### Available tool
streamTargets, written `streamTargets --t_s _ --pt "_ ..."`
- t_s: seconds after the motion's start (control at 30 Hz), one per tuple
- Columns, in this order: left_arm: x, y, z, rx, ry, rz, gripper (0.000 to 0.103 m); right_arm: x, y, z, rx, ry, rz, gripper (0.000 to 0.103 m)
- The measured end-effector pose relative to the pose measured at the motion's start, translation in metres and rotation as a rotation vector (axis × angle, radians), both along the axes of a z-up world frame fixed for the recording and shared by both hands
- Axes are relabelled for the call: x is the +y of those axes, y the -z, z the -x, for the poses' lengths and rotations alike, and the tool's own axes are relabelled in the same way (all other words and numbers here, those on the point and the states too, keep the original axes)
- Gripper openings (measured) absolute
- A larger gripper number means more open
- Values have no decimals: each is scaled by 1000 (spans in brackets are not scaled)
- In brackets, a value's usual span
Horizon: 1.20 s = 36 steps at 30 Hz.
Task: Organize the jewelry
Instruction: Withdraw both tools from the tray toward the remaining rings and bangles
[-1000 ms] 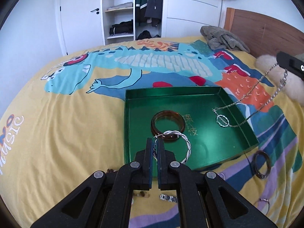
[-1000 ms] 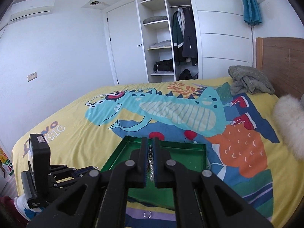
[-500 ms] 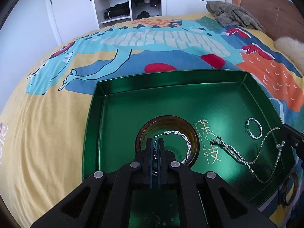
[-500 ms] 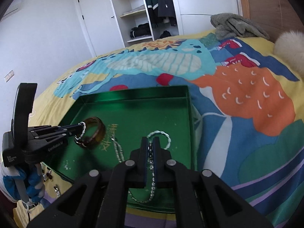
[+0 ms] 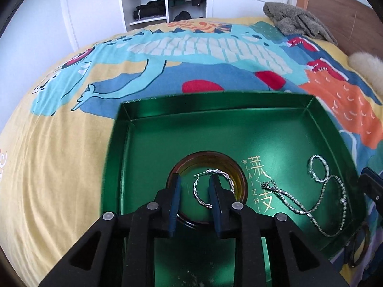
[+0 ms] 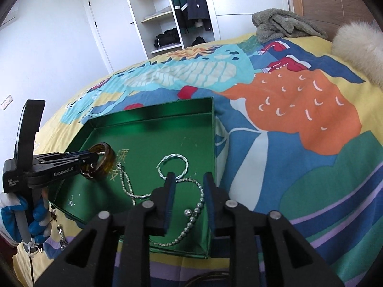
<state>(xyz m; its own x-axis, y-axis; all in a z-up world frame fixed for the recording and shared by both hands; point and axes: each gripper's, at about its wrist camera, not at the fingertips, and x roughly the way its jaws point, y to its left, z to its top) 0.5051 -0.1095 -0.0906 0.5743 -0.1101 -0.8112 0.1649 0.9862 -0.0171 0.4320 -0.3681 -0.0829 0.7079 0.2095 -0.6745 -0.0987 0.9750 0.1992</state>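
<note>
Cartoon bedspread (image 5: 59, 157), green tray (image 5: 153, 143), amber bangle (image 5: 235, 171), twisted silver hoop (image 5: 203, 191), beaded chain (image 6: 191, 215)

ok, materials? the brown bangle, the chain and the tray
Brown bangle: looks like translucent amber resin or glass; light glows through its wall. Chain: silver-toned metal, glinting beaded links. Tray: glossy green, metallic sheen; folded corners suggest foil-coated card, possibly tin.

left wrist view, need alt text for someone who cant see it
An open left gripper hovers low over a green tray on a cartoon-print bedspread, its jaws apart around a twisted silver hoop earring lying inside a brown bangle. To the right in the tray lie a second silver hoop and a silver chain.
</note>
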Motion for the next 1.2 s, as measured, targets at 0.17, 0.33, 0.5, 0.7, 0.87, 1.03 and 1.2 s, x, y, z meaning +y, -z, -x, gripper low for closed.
streamTargets --t_s 0.17,0.33,0.5,0.7,0.87,1.03,1.2 --pt "13 -42 23 -68 0 1 32 -4 -31 22 -53 4 -7 27" --pt "40 -101 68 -170 -11 4 34 -5 -77 66 -129 -4 -11 27" --pt "77 -156 128 -248 -32 19 37 -5 -128 123 -213 -16 -13 27" --pt "118 -192 201 -310 -78 -2 47 -3 -170 189 -261 -23 10 33" --pt "142 -200 254 -335 -104 -27 53 -5 -191 239 -289 -12 14 35" --pt "159 -198 299 -345 -116 -44 55 -8 -200 278 -305 -1 13 35" --pt "172 -192 328 -338 -120 -19 60 -11 -202 303 -306 11 14 38"
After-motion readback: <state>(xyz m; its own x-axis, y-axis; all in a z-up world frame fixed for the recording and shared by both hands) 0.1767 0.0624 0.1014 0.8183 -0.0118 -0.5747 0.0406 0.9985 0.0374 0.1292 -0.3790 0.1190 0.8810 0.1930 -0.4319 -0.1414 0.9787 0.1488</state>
